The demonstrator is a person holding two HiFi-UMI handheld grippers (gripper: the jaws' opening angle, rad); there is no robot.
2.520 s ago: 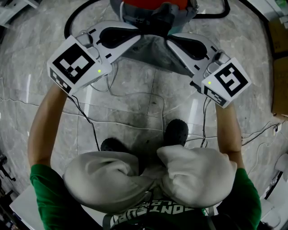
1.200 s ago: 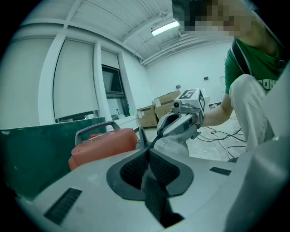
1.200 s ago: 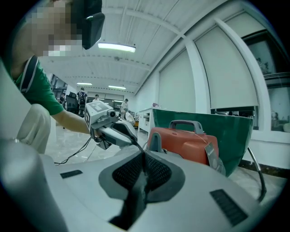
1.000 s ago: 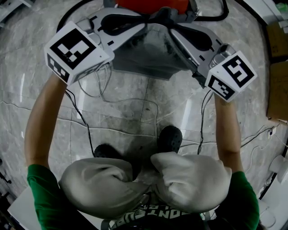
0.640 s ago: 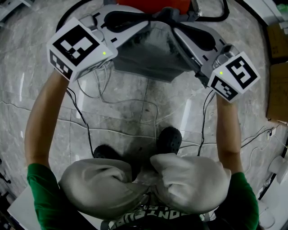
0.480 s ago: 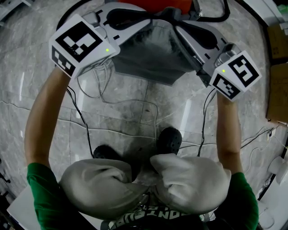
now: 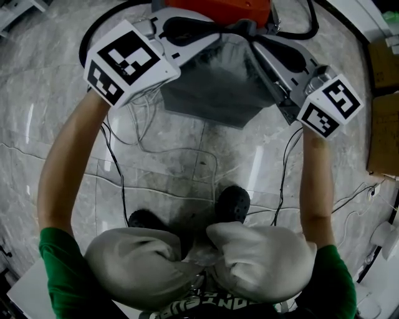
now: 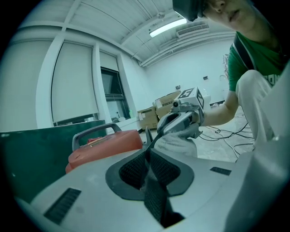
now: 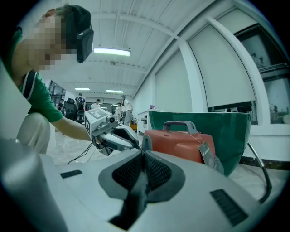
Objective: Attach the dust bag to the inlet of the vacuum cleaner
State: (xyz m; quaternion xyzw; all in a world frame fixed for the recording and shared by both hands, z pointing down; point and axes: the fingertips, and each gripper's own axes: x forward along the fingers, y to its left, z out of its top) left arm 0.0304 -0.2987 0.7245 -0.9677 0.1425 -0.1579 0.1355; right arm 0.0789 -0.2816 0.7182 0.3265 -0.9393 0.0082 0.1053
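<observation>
The grey dust bag [image 7: 215,87] hangs stretched between my two grippers above the marble floor. My left gripper [image 7: 219,34] is shut on the bag's top edge from the left, and my right gripper [image 7: 250,35] is shut on it from the right. The tips of both sit right at the red vacuum cleaner [image 7: 219,7] at the top of the head view. In the left gripper view the left gripper [image 8: 147,136] pinches a thin dark edge running to the right gripper [image 8: 183,120], beside the vacuum cleaner [image 8: 106,145]. The vacuum cleaner [image 9: 181,138] stands just past the right gripper [image 9: 144,152]. The inlet is hidden.
A black hose [image 7: 93,31] curls round the vacuum cleaner. Thin cables [image 7: 124,168] trail over the floor near the person's shoes [image 7: 234,202]. Cardboard boxes [image 7: 381,124] lie at the right edge. A green bin [image 9: 204,120] stands behind the vacuum cleaner, which carries a tag [image 9: 206,154].
Both grippers have carried the bag away from the person, up to the red vacuum cleaner. The left gripper has also shifted right. Both stay shut on the bag.
</observation>
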